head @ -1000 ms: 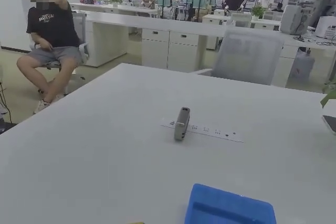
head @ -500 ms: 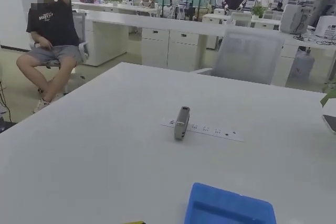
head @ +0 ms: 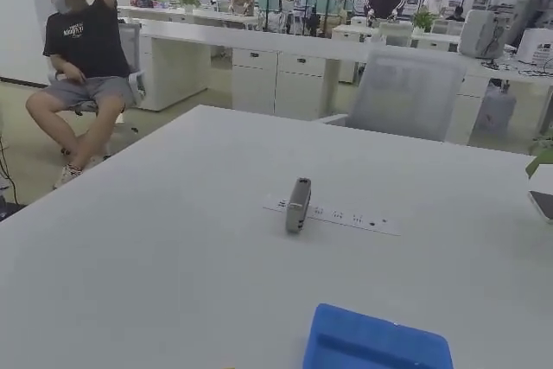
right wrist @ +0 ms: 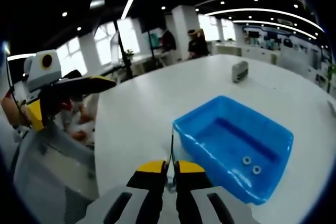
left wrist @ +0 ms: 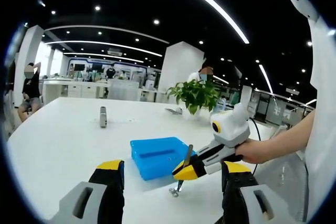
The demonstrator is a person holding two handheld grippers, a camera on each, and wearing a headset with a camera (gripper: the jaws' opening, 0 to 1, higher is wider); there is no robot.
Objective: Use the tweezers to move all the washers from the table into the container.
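Around the work: a white table (head: 173, 239), and towards its far side a grey block (head: 299, 205) lying across a white strip (head: 350, 216). Behind that, a grey office chair (head: 406, 92); off to the left, a seated person (head: 79, 58); further back, more desks and people. In the left gripper view, a potted plant (left wrist: 195, 94) on the table beyond the blue container (left wrist: 152, 157), well apart from it.

Left tool (left wrist: 174, 167) spread wide, its yellow-tipped jaws at either side of its own view, holding nothing. Reaching in between them from the right, the right tool (left wrist: 185, 171) in a hand (left wrist: 252, 150), pressed together on the tweezers (left wrist: 188, 155) and crossing in front of the container's near corner. Tweezers tilted, tip down at the table just beside the container.

From the right gripper view, the inside of the container: two washers (right wrist: 247, 160) lying near each other on its floor. Same view: thin tweezer legs rising from between the closed jaws, and the left tool off to the left, above a chair back.

At the tweezers' tip in the left gripper view, a small ring (left wrist: 172, 191) on the table; too small to tell whether pinched or merely touched. In the head view, the container cut off by the bottom edge, its floor hidden behind its wall
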